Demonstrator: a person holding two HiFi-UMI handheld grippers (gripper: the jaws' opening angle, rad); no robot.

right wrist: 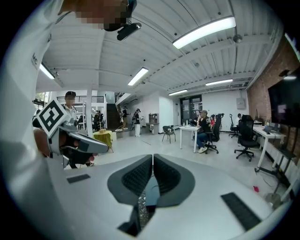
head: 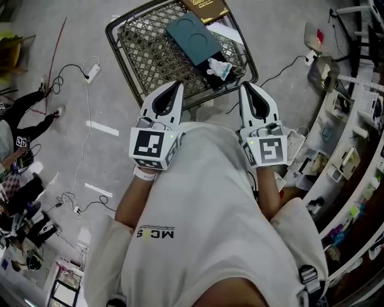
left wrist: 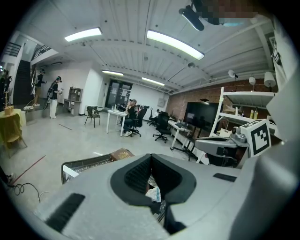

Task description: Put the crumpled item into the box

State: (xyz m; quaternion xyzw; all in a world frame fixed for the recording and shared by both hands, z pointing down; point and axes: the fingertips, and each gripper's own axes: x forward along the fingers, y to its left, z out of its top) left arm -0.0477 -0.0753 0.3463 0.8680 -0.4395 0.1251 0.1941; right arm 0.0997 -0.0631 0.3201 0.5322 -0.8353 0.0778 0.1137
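Note:
The crumpled white item (head: 219, 67) lies in a wire basket (head: 117, 36), beside a flat teal box (head: 193, 37) and below a brown box (head: 207, 9). My left gripper (head: 178, 84) and right gripper (head: 244, 85) are held close to my chest, both shut and empty, tips over the basket's near rim. In the left gripper view the crumpled item (left wrist: 153, 193) shows through the gap below the shut left gripper (left wrist: 151, 155), well apart from it. Below the shut right gripper (right wrist: 153, 156), the right gripper view shows a bit of the teal box (right wrist: 151, 194) and basket mesh.
Cables and a power strip (head: 92, 72) lie on the floor to the left, near a seated person (head: 18, 120). Cluttered shelves (head: 354, 150) run along the right. Desks, office chairs and people stand far off across the room (left wrist: 126, 119).

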